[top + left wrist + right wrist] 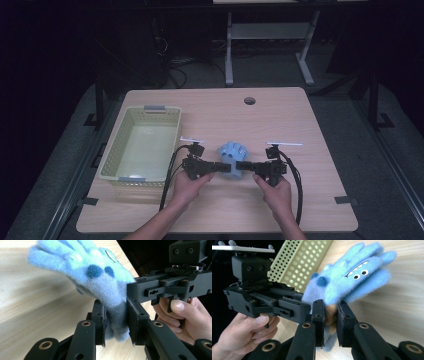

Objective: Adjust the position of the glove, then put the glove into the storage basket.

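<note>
High view: we see the blue glove (pixel 232 159) near the middle of the table (pixel 310 150), between the two hand-held grippers. Left hand-held gripper (pixel 218 165) comes in from the left, right hand-held gripper (pixel 242 165) from the right, both meeting at the glove's near end. Jaw tips and the cuff are too small and dark here to resolve. The glove's fingers point to the far side. Yellow basket (pixel 141 144) sits at the left of the table, well apart from the glove; its near wall hides part of its floor. Both forearms are cut off at the bottom edge.

Left gripper view: left hand-held gripper (pixel 116 322) is closed down on the glove (pixel 100 280), cuff end pinched between the pads, jaws only a fabric thickness apart. The glove's fingertips run out of frame at the top. The right hand-held gripper's body touches the glove from the right; its jaw tips are hidden behind the fabric. We see the person's hand (pixel 190 317) on its grip, partly cut off at the right.

Right gripper view: right hand-held gripper (pixel 331 323) is likewise clamped on the cuff of the glove (pixel 352 277), an orange patch showing between the pads. The printed face with eyes and teeth is on this side. The glove rises up and to the right from the jaws, held off the table. Left hand-held gripper reaches the glove from the left, its tips hidden behind the cuff. Basket (pixel 304 262) behind, cut off at the top.
</note>
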Available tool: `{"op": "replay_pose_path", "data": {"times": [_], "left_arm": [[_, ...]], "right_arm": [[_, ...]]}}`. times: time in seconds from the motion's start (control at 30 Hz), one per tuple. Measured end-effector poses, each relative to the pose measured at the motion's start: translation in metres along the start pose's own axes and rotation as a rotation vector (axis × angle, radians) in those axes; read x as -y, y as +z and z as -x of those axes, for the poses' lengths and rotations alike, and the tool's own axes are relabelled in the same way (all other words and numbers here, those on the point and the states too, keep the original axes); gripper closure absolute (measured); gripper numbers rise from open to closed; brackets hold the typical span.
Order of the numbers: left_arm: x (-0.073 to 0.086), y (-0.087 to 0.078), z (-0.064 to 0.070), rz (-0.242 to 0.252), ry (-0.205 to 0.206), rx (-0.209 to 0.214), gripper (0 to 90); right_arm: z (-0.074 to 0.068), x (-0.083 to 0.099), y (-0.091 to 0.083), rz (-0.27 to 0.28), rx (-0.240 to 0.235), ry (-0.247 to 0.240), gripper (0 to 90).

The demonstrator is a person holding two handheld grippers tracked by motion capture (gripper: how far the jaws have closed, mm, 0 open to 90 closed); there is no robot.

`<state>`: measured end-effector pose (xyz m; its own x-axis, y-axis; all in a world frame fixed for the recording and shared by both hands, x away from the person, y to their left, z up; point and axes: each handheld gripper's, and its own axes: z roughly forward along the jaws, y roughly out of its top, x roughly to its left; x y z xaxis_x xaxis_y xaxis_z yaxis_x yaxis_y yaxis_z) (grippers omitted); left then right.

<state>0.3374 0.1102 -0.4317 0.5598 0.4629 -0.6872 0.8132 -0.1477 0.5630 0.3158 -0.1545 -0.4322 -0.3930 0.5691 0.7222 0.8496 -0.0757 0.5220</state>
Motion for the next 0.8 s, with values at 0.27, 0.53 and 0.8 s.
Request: {"op": "replay_pose_path", "data": {"times": [0.27,0.53,0.8], "left_arm": [[-0.003,-0.012,0.003,0.012,0.003,-0.004,69.7],[-0.005,-0.021,0.002,0.015,0.007,-0.003,69.7],[-0.009,-0.035,0.003,0.029,0.01,-0.009,69.7]], "right_arm": [[-0.011,-0.007,0.003,-0.018,-0.002,-0.023,78.5],[-0.018,-0.011,0.007,-0.018,-0.013,-0.029,78.4],[-0.029,-0.019,0.013,-0.028,-0.019,-0.053,78.4]]}}
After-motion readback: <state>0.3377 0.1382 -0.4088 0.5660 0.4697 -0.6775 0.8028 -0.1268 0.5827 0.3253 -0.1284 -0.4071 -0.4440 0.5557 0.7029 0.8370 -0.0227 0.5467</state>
